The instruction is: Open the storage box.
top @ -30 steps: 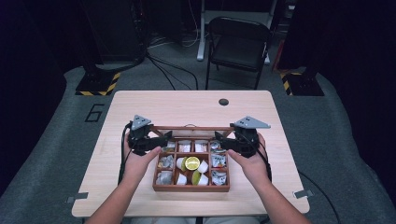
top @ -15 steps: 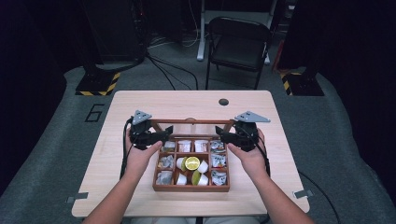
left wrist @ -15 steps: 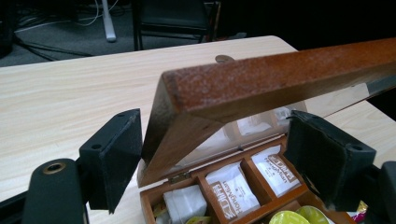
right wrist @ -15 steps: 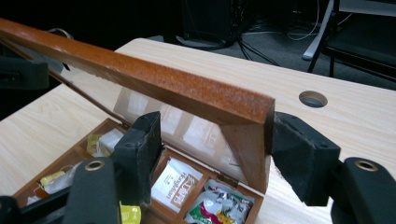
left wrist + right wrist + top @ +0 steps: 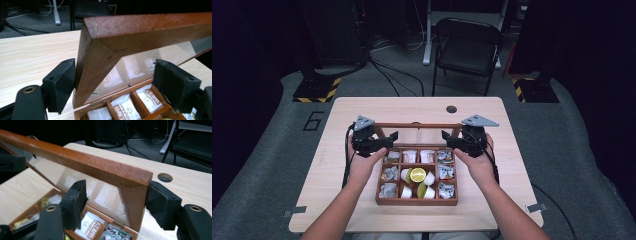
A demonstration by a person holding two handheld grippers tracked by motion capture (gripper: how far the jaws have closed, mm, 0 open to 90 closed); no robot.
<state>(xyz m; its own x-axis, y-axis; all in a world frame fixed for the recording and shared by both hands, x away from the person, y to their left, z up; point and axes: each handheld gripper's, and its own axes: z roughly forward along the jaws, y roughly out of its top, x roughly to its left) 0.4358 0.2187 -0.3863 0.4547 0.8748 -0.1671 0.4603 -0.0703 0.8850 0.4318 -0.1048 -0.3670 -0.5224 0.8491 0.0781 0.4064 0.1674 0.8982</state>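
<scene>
Item: tea box lid point(image 5: 414, 126), frame centre, raised; we straddle w/ left gripper point(image 5: 386, 140) & right gripper point(image 5: 451, 140), both wide, nothing held. Next, prob.: swing lid.

The box point(image 5: 417, 200) lies on the table point(image 5: 312, 200) between the left gripper point(image 5: 384, 141) and the right gripper point(image 5: 451, 140). Its lid point(image 5: 414, 126) stands raised behind the compartments, one side rail between each gripper's jaws. A table hole point(image 5: 451, 109) lies beyond the right gripper.

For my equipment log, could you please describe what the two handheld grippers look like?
Both the left gripper and the right gripper are black, each topped by a grey three-cornered plate, with thick blocky black jaws and brass-ringed screw holes. A black cable trails from each. The person's forearms are sleeveless.
</scene>
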